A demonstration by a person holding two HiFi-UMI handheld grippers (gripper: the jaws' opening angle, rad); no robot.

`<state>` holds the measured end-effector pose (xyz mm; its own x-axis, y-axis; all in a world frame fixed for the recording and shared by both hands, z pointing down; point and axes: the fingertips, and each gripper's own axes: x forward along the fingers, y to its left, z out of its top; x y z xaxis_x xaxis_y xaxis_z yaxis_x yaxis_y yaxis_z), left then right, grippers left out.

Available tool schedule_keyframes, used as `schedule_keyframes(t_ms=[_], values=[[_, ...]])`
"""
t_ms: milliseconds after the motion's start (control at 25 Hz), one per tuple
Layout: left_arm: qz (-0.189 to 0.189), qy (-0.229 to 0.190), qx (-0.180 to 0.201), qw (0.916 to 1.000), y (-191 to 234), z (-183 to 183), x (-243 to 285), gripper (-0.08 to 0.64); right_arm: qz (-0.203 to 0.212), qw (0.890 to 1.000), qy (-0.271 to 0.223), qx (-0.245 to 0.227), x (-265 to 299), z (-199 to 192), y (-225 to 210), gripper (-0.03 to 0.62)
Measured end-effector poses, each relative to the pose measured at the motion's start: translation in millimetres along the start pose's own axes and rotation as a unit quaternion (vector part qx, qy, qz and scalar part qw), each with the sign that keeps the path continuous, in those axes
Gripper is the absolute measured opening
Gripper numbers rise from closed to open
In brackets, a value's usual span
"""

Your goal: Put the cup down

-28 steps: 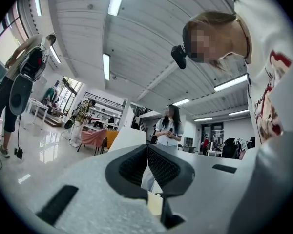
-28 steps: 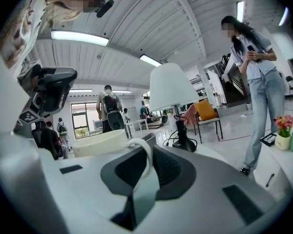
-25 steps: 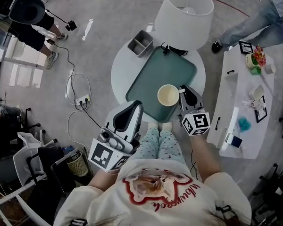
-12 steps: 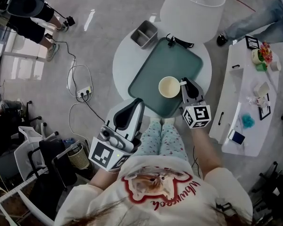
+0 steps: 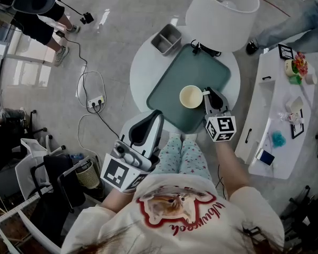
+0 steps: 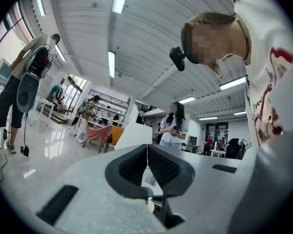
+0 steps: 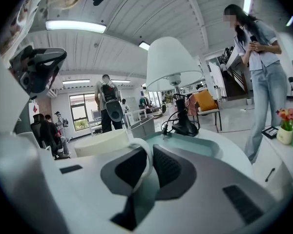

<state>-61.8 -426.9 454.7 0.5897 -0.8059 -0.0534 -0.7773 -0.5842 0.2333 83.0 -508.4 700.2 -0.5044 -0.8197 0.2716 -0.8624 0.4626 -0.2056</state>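
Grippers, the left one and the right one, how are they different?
The right gripper has its jaws pinching the handle of the cup; the left gripper has its jaws shut on nothing. The right gripper reaches over the green tray; the left gripper sits back by the near edge of the round table, off the tray. Both have dark ribbed jaws, closed.

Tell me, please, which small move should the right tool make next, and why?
Probably lower gently: the right tool grips the cup by its handle above the green tray, and whether the cup touches the tray is unclear.
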Motion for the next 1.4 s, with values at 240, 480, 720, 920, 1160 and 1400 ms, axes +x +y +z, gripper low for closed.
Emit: schedule_keyframes(t_ms=[240,480,720,920,1160,1400], values=[[-0.004,-0.001,-0.006,1.0000,-3.8,5.5,1.3,0.017,-0.006,1.000,0.018,-0.008,0.6,-7.2,-2.0,0.051],[-0.001,-0.010,0.004,0.9999,-2.7,10.2,-2.6,0.017,-0.016,1.000,0.020,-0.008,-6.5,-11.8,-4.7,0.051],[-0.005,-0.015,0.004,0.9999,-7.2,12.7,-6.2,0.017,-0.033,0.998,0.035,-0.038,-12.1,-18.8,-5.3,0.051],[-0.006,-0.018,0.006,0.9998,-9.7,16.7,-10.7,0.017,-0.043,0.995,0.046,-0.072,-14.8,-21.7,-3.8,0.052],[-0.010,-0.017,0.011,0.9997,-14.8,21.8,-13.7,0.016,-0.047,0.997,0.047,-0.047,-21.1,-21.0,-3.6,0.052],[-0.017,-0.021,0.005,0.9996,-14.1,27.0,-14.0,0.017,-0.046,0.997,0.046,-0.042,-31.5,-20.4,-0.6,0.054]])
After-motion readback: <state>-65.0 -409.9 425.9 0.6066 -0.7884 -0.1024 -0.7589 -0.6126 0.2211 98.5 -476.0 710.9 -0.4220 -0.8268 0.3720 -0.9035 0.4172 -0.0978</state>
